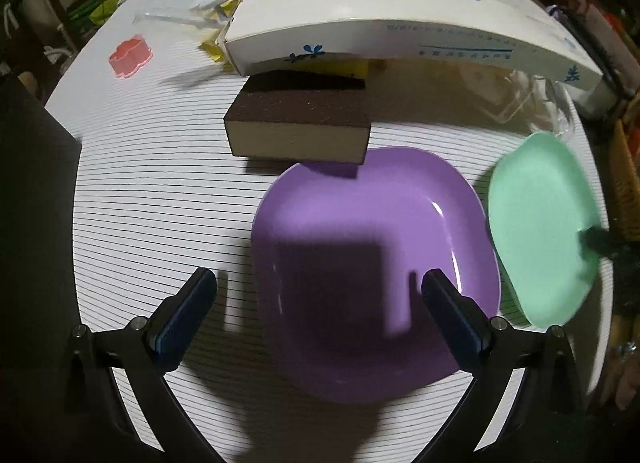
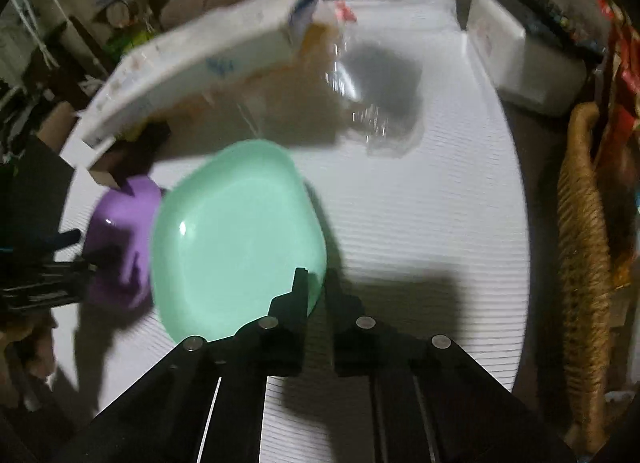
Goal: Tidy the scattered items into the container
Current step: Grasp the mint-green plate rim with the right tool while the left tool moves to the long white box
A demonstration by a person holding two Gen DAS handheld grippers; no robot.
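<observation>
Your right gripper (image 2: 316,283) is clamped on the near rim of the glossy mint-green plate (image 2: 236,235), which sits tilted. Your left gripper (image 1: 320,299) hangs with jaws wide apart over the smooth purple plate (image 1: 372,263), which lies flat on the ribbed white table (image 1: 160,199). Beyond it: a brown-topped sponge block (image 1: 298,127), a white carton (image 1: 400,31), a clear plastic container (image 2: 360,95).

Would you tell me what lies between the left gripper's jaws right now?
In the left wrist view, the left gripper is open, with the purple plate's near left part and some striped mat between its jaws.
</observation>
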